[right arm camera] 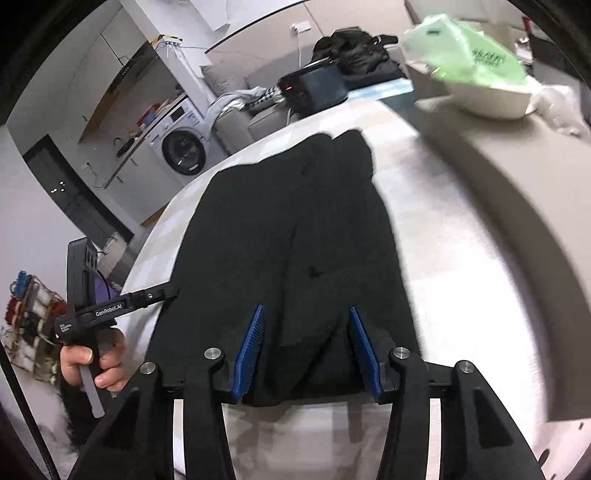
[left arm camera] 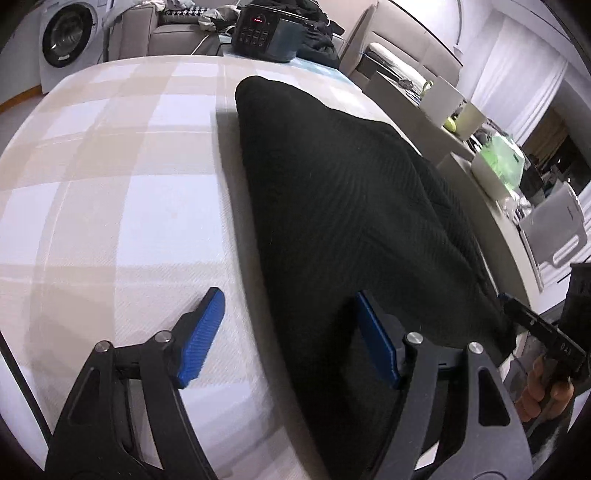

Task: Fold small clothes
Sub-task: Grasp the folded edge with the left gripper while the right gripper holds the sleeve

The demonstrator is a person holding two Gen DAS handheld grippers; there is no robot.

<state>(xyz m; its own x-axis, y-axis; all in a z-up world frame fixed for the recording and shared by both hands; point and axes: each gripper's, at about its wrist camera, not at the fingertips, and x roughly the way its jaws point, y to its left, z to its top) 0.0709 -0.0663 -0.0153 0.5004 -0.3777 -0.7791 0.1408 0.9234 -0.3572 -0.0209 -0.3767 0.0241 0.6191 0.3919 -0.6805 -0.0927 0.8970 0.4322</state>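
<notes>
Both grippers [left arm camera: 291, 336] [right arm camera: 306, 350] spread-jawed over black garment [left arm camera: 332, 192]; checked tablecloth [left arm camera: 110, 166] beneath

Soft daylight, fisheye warp, motion blur

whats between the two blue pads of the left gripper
In the left wrist view, checked tablecloth and the near left edge of the black garment lie between the open left gripper pads.

A desk [left arm camera: 110, 177] covered by a beige-and-white checked cloth fills the near ground. Far left stands a white washing machine [left arm camera: 66, 37] against a pale wall, with a grey sofa [left arm camera: 173, 33] beside it. At the desk's far edge sits a dark appliance [left arm camera: 266, 33] with a red display. To the right, white curtains [left arm camera: 517, 74] hang by a lit window.
</notes>
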